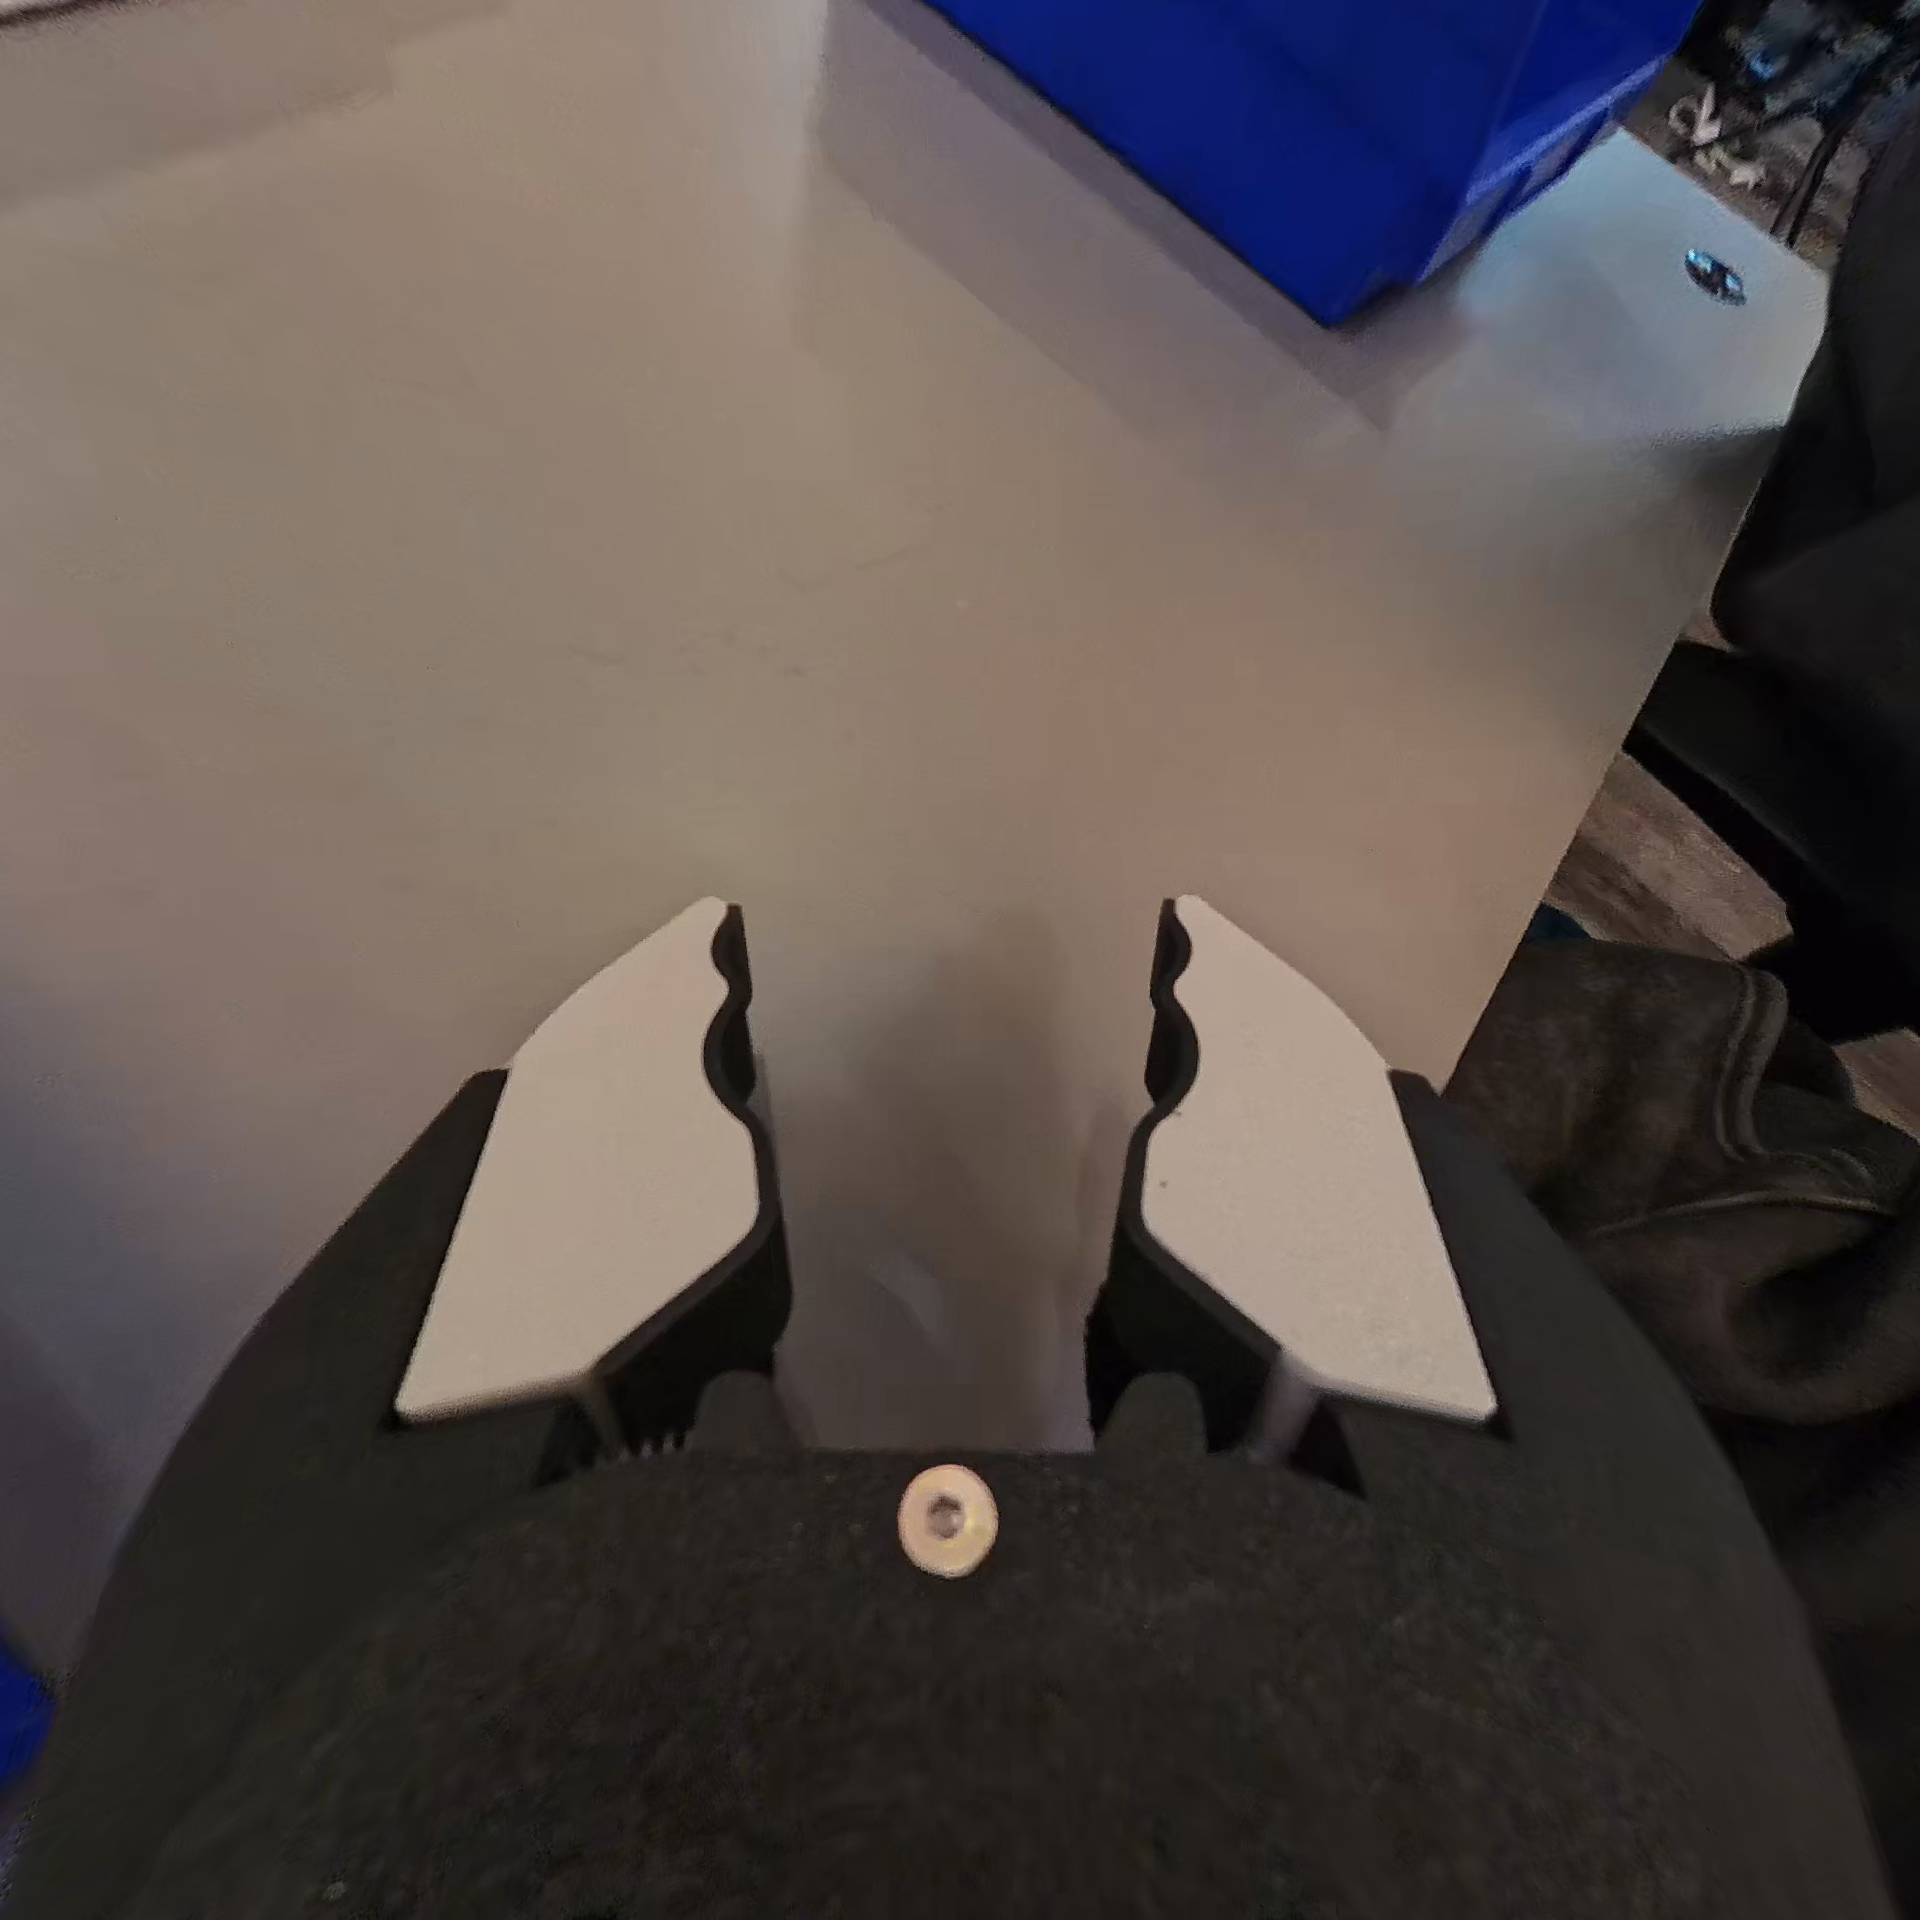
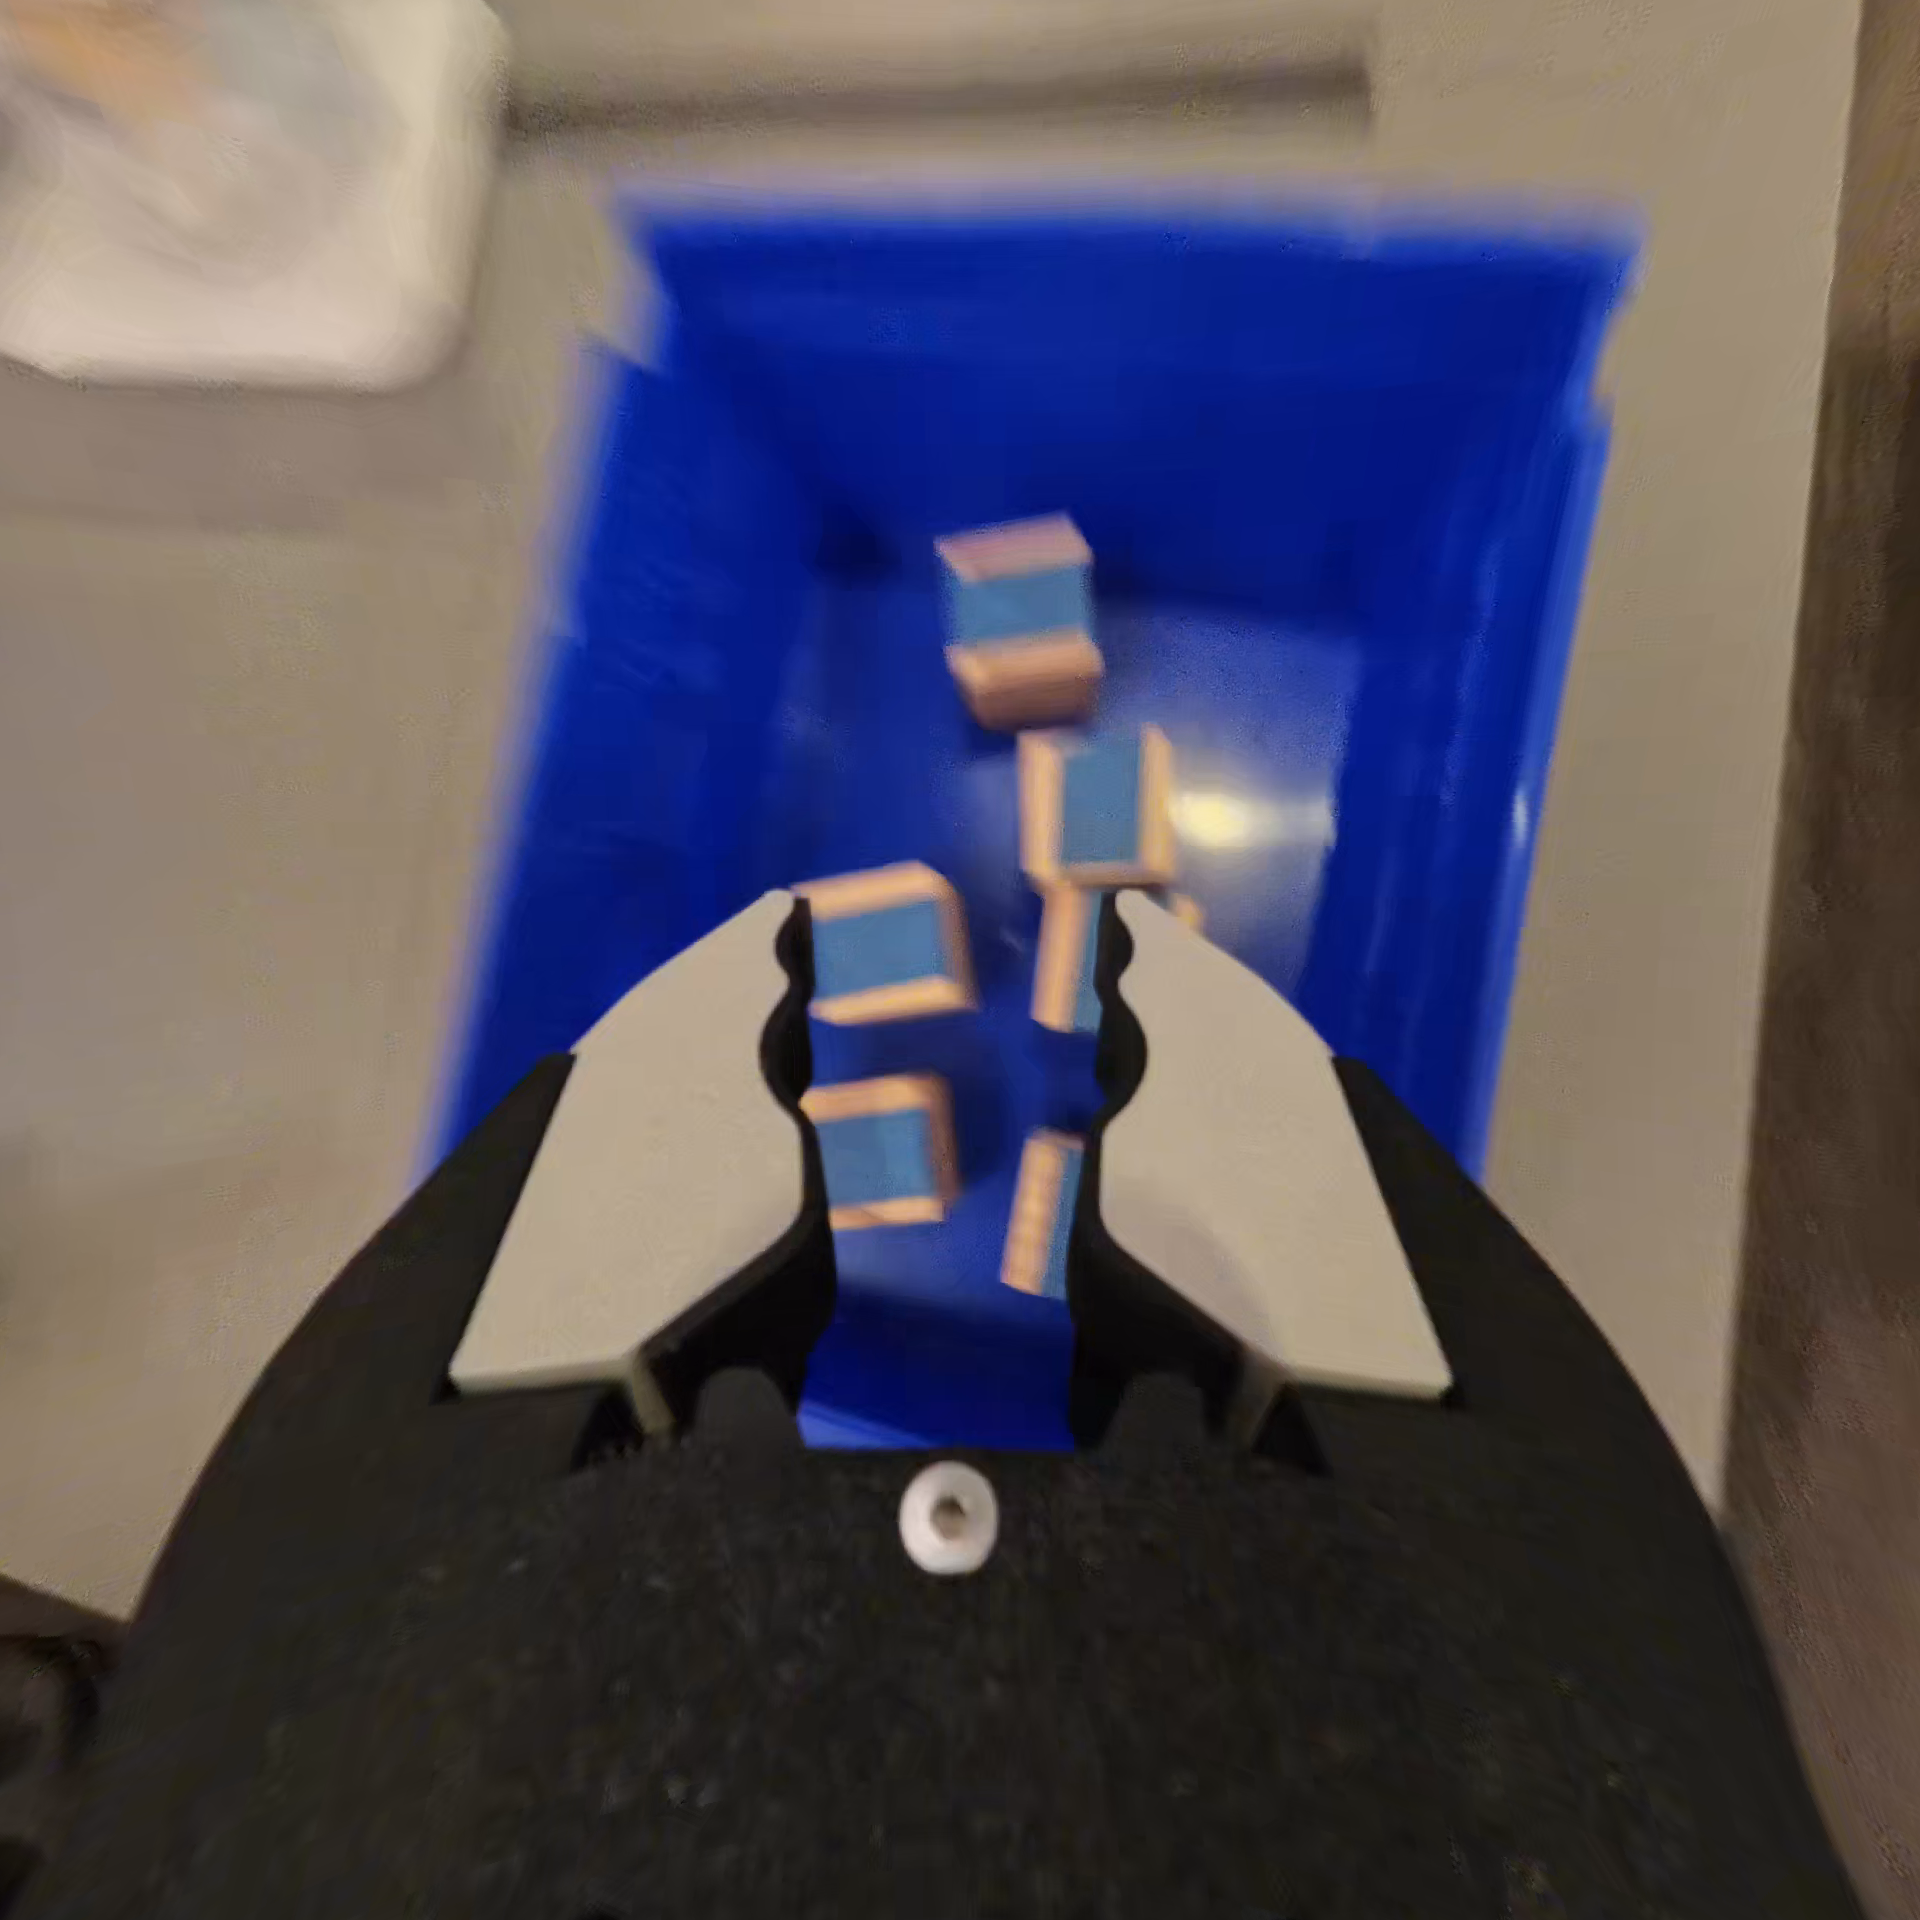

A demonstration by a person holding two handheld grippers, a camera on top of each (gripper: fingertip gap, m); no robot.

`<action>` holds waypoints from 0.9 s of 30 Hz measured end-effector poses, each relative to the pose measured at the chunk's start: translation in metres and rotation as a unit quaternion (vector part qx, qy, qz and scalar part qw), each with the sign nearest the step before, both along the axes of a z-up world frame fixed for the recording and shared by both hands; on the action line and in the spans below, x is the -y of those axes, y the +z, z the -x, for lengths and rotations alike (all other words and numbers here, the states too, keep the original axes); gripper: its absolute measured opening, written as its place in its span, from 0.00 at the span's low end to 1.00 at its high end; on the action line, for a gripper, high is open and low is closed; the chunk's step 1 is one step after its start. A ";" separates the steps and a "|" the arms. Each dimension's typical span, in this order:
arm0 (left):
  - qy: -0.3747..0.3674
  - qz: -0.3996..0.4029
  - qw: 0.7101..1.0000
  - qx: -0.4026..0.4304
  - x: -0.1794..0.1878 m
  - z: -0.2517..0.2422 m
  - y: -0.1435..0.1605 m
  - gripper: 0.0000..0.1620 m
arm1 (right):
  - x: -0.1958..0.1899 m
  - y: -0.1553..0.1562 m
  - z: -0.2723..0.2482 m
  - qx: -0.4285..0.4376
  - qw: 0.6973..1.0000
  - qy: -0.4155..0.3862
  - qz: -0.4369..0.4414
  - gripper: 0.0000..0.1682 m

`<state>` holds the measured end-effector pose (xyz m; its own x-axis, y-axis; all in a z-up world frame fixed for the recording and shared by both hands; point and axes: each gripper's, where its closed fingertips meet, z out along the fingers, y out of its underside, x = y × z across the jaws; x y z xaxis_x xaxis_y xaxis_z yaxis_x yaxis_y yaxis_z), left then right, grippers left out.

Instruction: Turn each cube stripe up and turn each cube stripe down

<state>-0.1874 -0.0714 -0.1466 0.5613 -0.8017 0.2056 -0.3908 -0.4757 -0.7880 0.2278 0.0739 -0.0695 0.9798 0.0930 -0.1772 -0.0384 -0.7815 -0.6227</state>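
In the right wrist view, several small wooden cubes with a blue stripe lie on the floor of a blue bin (image 2: 644, 727). One cube (image 2: 1016, 623) is farthest, one (image 2: 1096, 805) is mid-right, one (image 2: 888, 940) is by my left fingertip, and one (image 2: 883, 1148) is nearer. Two more are partly hidden by my right finger. My right gripper (image 2: 956, 909) is open and empty, hovering above the bin. The view is blurred. My left gripper (image 1: 951, 914) is open and empty over the bare white table (image 1: 520, 520); the bin's outer wall (image 1: 1299, 135) is far ahead to the right.
A blurred white object (image 2: 229, 187) sits on the table left of the bin. The table's right edge (image 1: 1621, 727) runs near my left gripper, with dark cloth (image 1: 1683, 1164) and a dark chair part beyond it. A small metal fitting (image 1: 1714, 275) sits by that edge.
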 end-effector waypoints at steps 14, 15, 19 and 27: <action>0.202 -0.149 0.967 0.046 -0.029 0.062 0.052 0.45 | 0.133 0.059 0.252 -0.132 0.841 0.158 -0.500 0.42; 0.218 -0.156 0.962 0.047 -0.027 0.068 0.051 0.46 | 0.137 0.040 0.264 -0.137 0.848 0.158 -0.486 0.43; 0.256 -0.194 0.945 0.056 -0.018 0.084 0.051 0.49 | 0.146 -0.004 0.284 -0.092 0.877 0.152 -0.446 0.43; 0.263 -0.162 0.948 0.074 -0.024 0.086 0.036 0.54 | 0.156 0.012 0.278 -0.051 0.863 0.163 -0.475 0.44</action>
